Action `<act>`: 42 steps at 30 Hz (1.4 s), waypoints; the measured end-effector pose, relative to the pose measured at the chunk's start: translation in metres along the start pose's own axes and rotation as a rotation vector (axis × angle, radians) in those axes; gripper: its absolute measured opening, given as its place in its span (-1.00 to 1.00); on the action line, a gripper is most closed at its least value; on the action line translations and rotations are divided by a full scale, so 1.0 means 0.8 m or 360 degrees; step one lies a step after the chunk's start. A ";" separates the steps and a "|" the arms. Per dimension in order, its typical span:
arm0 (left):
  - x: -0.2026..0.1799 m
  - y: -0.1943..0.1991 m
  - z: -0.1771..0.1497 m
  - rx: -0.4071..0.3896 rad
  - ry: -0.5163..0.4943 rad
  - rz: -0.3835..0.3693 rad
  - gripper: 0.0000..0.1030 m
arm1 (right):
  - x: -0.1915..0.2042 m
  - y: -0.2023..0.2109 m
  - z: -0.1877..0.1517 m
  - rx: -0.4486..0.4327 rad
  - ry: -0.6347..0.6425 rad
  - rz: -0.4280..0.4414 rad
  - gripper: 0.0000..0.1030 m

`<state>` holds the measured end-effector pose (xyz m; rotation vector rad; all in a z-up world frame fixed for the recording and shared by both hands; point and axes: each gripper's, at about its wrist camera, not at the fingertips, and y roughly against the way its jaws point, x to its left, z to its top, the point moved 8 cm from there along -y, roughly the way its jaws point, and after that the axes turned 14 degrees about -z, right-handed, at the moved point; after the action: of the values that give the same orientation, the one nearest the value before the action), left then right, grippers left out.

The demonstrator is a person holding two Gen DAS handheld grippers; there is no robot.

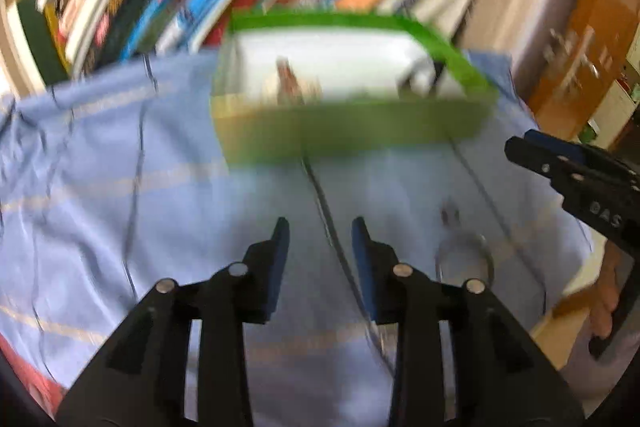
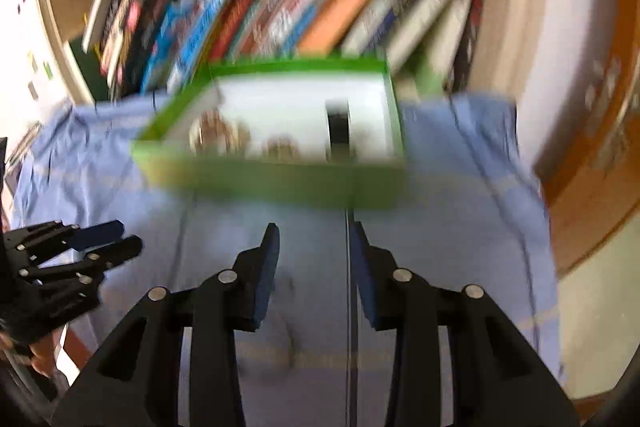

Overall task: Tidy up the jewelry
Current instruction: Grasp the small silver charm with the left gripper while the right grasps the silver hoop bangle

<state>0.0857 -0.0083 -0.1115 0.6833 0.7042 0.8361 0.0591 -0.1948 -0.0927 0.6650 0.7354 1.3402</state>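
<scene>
A green box (image 1: 352,125) with a white inside stands on the blue cloth in front of the books; the same box (image 2: 272,183) shows in the right wrist view. In it lie brown beaded pieces (image 2: 216,131) and a black item (image 2: 338,131), all blurred. A silvery hoop (image 1: 466,261) lies on the cloth right of my left gripper (image 1: 320,227). That gripper stands open above the cloth, nothing between its pads. My right gripper (image 2: 314,227) is open too, above bare cloth near the box's front wall. Each gripper shows at the edge of the other's view.
A blue striped cloth (image 1: 120,167) covers the table. A row of leaning books (image 2: 280,15) fills the shelf right behind the box. A wooden door (image 1: 580,47) stands at the right. A hand (image 1: 604,307) holds the right gripper's handle.
</scene>
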 end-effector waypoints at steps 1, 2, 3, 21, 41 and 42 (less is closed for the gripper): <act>-0.004 0.002 -0.019 0.0035 0.0000 -0.0029 -0.39 | 0.001 -0.002 -0.017 0.0047 0.0005 0.0027 -0.30; -0.008 0.004 -0.030 0.0056 -0.0016 -0.0045 -0.38 | 0.003 -0.003 -0.030 0.0077 0.0011 0.0045 -0.30; -0.013 0.005 -0.041 0.0077 -0.0037 -0.0056 -0.35 | 0.005 -0.004 -0.039 0.0096 0.0018 0.0053 -0.30; -0.030 -0.038 -0.058 0.0198 -0.0096 -0.0029 -0.41 | 0.047 -0.011 -0.076 0.0158 0.0186 0.0131 0.39; -0.011 -0.027 -0.051 0.0146 -0.0030 -0.0019 -0.12 | 0.041 -0.035 -0.055 0.0124 0.0179 -0.0017 -0.88; -0.011 -0.028 -0.052 0.0148 -0.0032 -0.0019 -0.12 | 0.040 -0.036 -0.054 0.0125 0.0171 -0.0019 -0.90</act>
<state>0.0590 -0.0160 -0.1506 0.7692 0.7320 0.7885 0.0447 -0.1657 -0.1449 0.6539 0.8809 1.3493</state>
